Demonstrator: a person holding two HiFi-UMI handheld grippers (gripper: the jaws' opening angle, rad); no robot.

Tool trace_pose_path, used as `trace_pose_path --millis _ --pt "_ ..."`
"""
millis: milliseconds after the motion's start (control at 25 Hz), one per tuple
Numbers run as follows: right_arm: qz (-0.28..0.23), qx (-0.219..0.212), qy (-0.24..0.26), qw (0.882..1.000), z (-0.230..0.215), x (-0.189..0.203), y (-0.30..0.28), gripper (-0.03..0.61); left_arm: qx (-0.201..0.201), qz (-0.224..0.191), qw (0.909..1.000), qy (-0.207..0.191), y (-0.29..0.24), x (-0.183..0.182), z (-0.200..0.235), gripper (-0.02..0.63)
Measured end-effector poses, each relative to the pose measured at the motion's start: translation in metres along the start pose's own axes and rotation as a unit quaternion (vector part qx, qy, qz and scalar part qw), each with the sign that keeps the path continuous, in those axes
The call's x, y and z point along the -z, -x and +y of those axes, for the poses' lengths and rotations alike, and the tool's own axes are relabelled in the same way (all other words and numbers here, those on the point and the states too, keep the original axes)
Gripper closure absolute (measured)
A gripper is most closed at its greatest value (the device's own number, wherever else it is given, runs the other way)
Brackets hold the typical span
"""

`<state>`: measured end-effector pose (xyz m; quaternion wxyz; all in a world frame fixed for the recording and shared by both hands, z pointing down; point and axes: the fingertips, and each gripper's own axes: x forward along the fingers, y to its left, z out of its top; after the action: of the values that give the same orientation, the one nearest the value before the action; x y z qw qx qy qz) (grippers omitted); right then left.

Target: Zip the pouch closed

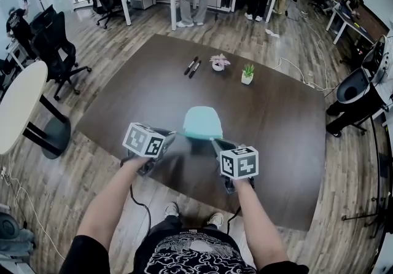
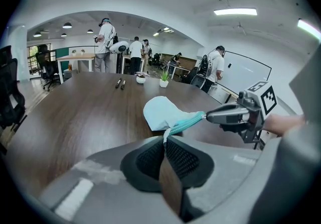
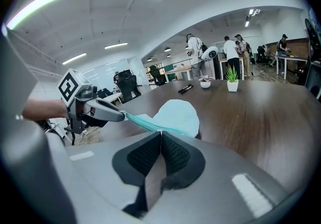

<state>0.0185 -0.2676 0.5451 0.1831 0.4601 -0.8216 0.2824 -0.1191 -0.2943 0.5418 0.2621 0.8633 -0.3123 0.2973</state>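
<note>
Forearms [image 1: 113, 199] stretched out to the near edge of the table [image 1: 276, 113], a gripper in each hand. Just inside that edge sat the pale teal pouch [image 1: 202, 122], its zipper [image 2: 188, 120] pulled taut between the two tools. At one end of the zipper the left gripper [image 2: 164, 141] was clamped tight on the pouch. At the other end the right gripper [image 3: 160, 132] was pinched shut on the zipper. Toward the table's far side lay two pens [image 1: 192, 67] and two small potted plants [image 1: 247, 74].
</note>
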Motion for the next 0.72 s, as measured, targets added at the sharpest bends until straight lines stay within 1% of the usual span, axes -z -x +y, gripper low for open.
trace_pose_path --millis 240,720 --pt "0.0 -0.002 0.0 1.0 0.0007 0.0021 0.0001 0.571 -0.004 -0.001 1.0 0.002 -0.0016 0.0024 -0.0004 0.594" --pt "0.001 0.009 -0.003 1.0 -0.0068 0.0067 0.0041 0.572 -0.022 -0.002 0.9997 0.011 -0.0008 0.0086 0.0092 0.594"
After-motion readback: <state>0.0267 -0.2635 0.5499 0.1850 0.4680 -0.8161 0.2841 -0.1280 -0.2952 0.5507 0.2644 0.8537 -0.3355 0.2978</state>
